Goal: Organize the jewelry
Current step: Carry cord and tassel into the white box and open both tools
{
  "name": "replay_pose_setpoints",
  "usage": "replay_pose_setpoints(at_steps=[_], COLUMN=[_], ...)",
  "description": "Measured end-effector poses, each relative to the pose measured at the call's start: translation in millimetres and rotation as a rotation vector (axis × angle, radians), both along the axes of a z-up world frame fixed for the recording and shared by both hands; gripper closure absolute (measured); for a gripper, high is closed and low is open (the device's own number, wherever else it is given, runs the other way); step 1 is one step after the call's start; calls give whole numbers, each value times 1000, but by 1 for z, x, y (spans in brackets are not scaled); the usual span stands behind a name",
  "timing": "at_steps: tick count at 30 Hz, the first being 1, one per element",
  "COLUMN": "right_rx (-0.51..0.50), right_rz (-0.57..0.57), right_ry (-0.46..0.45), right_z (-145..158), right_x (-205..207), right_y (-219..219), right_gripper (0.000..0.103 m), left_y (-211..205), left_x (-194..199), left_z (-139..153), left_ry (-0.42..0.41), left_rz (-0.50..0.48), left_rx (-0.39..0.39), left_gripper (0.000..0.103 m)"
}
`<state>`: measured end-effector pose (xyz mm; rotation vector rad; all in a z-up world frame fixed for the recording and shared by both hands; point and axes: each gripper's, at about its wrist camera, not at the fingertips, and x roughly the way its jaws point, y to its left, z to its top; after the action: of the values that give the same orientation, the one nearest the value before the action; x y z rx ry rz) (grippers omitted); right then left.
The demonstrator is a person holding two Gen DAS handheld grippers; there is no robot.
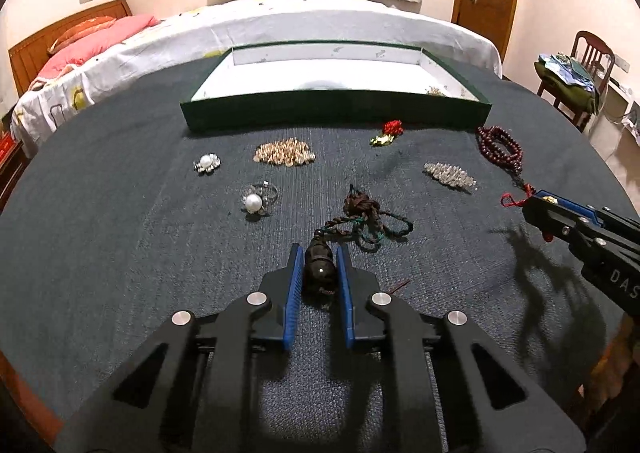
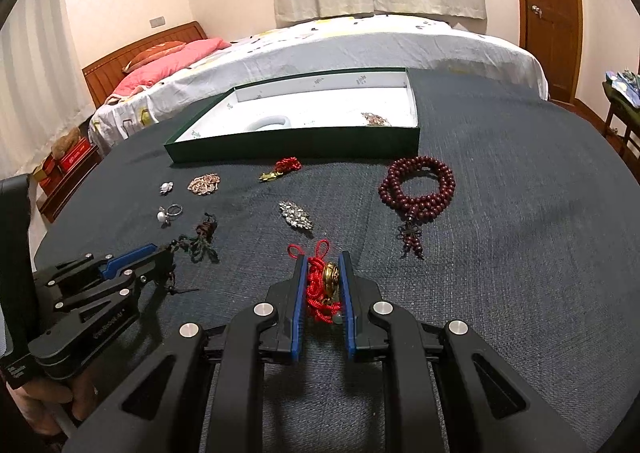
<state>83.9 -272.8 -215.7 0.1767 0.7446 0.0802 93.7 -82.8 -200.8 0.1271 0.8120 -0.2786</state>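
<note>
My left gripper is shut on a dark carved pendant whose braided brown-green cord trails forward on the dark cloth. My right gripper is shut on a red knotted cord charm with a gold medallion. The right gripper also shows at the right edge of the left wrist view, and the left gripper at the left of the right wrist view. A green tray with a white inside stands at the back and also shows in the right wrist view.
On the cloth lie a pearl ring, a pearl brooch, a gold chain pile, a red-gold charm, a crystal brooch and a dark red bead mala. A bed is behind the table.
</note>
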Motion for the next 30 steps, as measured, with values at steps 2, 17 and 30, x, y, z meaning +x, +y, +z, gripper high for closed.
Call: replay_pose_setpoints(at_steps=[2, 17, 30], right_rx=[-2, 6, -6], right_rz=[1, 13, 27], right_ry=[-5, -81, -193], right_z=[2, 33, 78], right_x=[0, -3, 29], right_y=[1, 5, 8], right_gripper=[87, 87, 87], left_y=[0, 0, 7], left_x=[-2, -10, 27], left_z=[6, 71, 119], left_ry=[-18, -174, -285], left_rz=[-1, -4, 18], left_rx=[-4, -78, -124], left_gripper=[86, 86, 86])
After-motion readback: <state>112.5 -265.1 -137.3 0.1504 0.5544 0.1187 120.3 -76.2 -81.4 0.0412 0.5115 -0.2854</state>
